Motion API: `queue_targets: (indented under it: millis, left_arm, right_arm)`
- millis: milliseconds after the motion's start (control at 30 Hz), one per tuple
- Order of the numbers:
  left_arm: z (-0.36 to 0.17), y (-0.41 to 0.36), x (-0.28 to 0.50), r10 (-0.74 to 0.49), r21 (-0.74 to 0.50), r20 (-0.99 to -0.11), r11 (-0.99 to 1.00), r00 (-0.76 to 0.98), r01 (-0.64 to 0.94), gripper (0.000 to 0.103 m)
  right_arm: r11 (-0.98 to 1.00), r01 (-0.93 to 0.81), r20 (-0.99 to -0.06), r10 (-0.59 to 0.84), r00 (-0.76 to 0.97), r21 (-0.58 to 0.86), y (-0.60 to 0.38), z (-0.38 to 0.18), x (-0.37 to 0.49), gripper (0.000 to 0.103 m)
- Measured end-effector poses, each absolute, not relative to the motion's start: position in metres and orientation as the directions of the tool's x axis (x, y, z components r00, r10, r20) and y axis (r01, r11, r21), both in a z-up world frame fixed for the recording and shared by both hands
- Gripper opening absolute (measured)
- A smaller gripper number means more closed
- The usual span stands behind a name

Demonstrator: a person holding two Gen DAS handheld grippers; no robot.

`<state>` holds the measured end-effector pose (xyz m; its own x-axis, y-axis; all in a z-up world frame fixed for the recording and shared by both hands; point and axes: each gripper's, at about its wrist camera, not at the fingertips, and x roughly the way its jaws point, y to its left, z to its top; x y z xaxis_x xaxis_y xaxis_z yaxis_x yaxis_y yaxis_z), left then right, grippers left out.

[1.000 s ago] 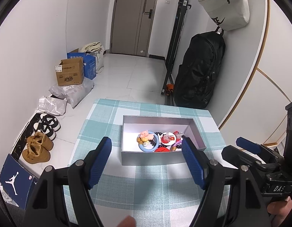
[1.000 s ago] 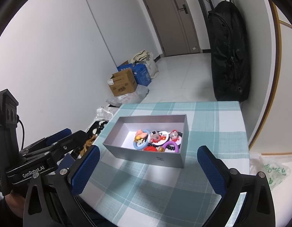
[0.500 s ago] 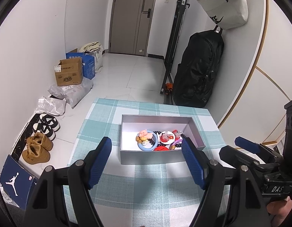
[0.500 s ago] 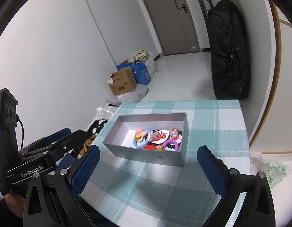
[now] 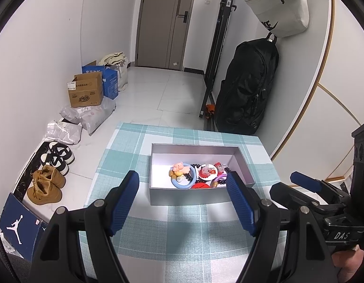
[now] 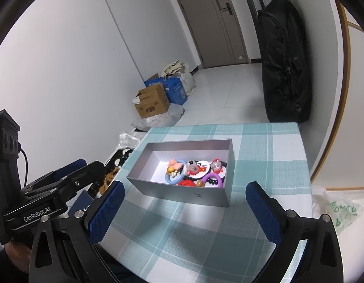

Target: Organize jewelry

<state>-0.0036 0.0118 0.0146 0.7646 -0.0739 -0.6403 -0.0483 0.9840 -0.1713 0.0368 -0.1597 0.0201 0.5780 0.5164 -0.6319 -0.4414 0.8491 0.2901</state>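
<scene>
Room: hallway with white tiled floor and a grey door at the top centre of both views.
Far left: tan boots (image 5: pixel 45 187) and black-and-white sneakers (image 5: pixel 57 156) on the floor at the left edge of the left wrist view; above them a brown carton (image 5: pixel 85 93) against the wall.
Surface: teal plaid tablecloth (image 5: pixel 189 233) filling the lower middle of both frames.
Left gripper (image 5: pixel 182 202): jaws spread wide, holding nothing, hovering short of the box at the bottom of its own view.
Box (image 5: pixel 189 195): grey, open-topped, centre of frame, resting on the cloth; stiff walls, likely light.
Jewelry: all inside the box, heaped toward its right half.
Blue ring (image 5: pixel 184 179): carries a pink pig charm; rigid hoop, probably smooth, so best pinched across the band away from the charm.
Black beads (image 5: pixel 197 165): loose strand, will drape and slip; take it mid-strand.
Purple ring (image 6: pixel 212 179): arched at the near wall in the right wrist view; stiff, an easy pinch at its top.
Red pieces: small and overlapping, exact type hard to tell.
Right gripper (image 6: pixel 184 208): jaws wide apart, empty, near the box's front wall.
Far right: black backpack (image 5: pixel 246 87) leaning on the wall, upper right.
</scene>
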Motion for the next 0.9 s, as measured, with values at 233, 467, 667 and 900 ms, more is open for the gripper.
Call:
queue_targets:
  millis: [233, 467, 667, 900]
  left_arm:
    - [0.0135, 0.0123, -0.0019, -0.074, -0.172, -0.646, 0.984, 0.759, -0.051, 0.072]
    - [0.0130, 0.0104, -0.0014, -0.075, -0.165, -0.649, 0.985, 0.757, -0.043, 0.072]
    - [0.0122, 0.0103, -0.0018, -0.077, -0.166, -0.645, 0.985, 0.760, -0.041, 0.072]
    - [0.0088, 0.0115, -0.0006, -0.087, -0.173, -0.640, 0.984, 0.764, -0.032, 0.073]
  right_arm:
    - [0.849, -0.441, -0.634, 0.517, 0.575, 0.291, -0.1591, 0.0195, 0.0373, 0.103]
    - [0.850, -0.440, -0.638, 0.515, 0.572, 0.291, -0.1589, 0.0184, 0.0388, 0.103]
    - [0.849, -0.438, -0.640, 0.516, 0.569, 0.295, -0.1591, 0.0182, 0.0397, 0.103]
    - [0.849, -0.437, -0.644, 0.517, 0.564, 0.299, -0.1590, 0.0167, 0.0415, 0.103]
